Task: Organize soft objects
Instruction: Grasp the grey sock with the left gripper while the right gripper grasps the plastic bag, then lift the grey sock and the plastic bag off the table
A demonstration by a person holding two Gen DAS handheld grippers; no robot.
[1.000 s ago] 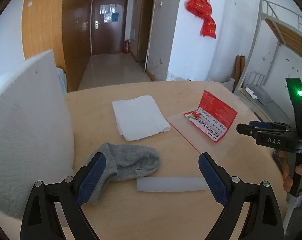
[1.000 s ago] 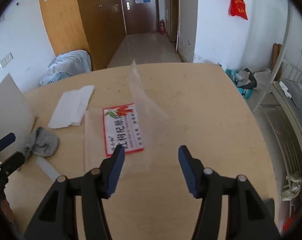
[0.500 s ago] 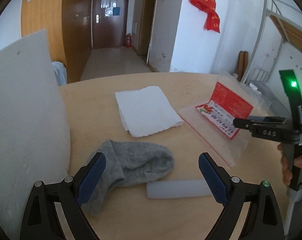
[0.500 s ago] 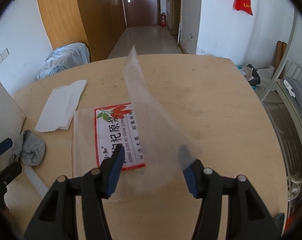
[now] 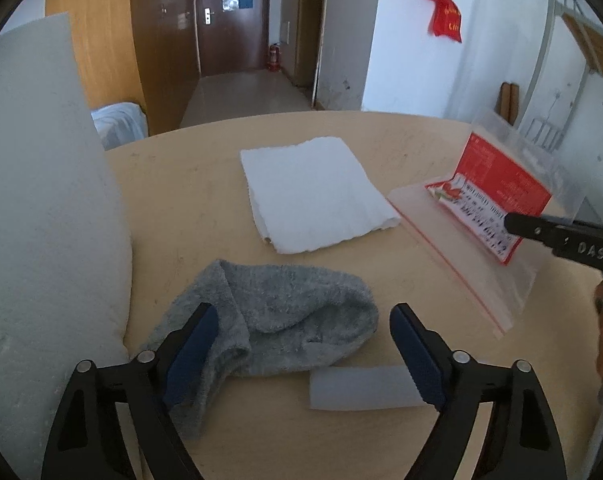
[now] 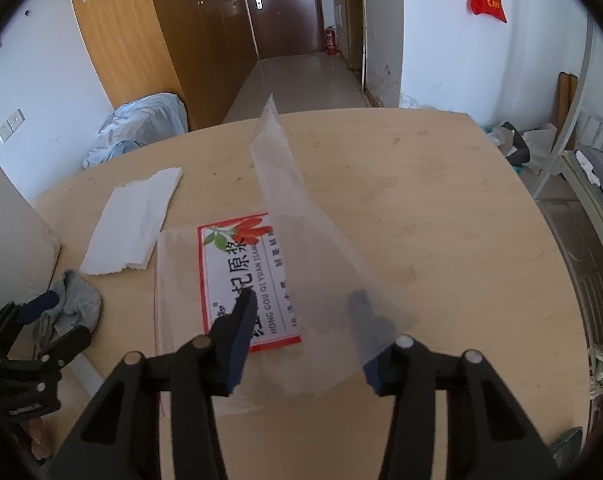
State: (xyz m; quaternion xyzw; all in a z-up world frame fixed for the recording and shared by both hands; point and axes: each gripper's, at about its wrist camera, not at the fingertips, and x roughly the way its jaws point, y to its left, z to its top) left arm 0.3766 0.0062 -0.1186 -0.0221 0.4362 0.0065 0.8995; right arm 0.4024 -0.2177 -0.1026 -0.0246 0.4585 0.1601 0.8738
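Left wrist: grey sock (image 5: 285, 312) crumpled, fuzzy, cuff folded, flat on table (image 5: 181, 184).

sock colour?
Grey; the sock shows best in the left wrist view.

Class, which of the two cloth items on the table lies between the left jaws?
The grey sock, crumpled between the closing jaws; the white towel lies flat farther off.
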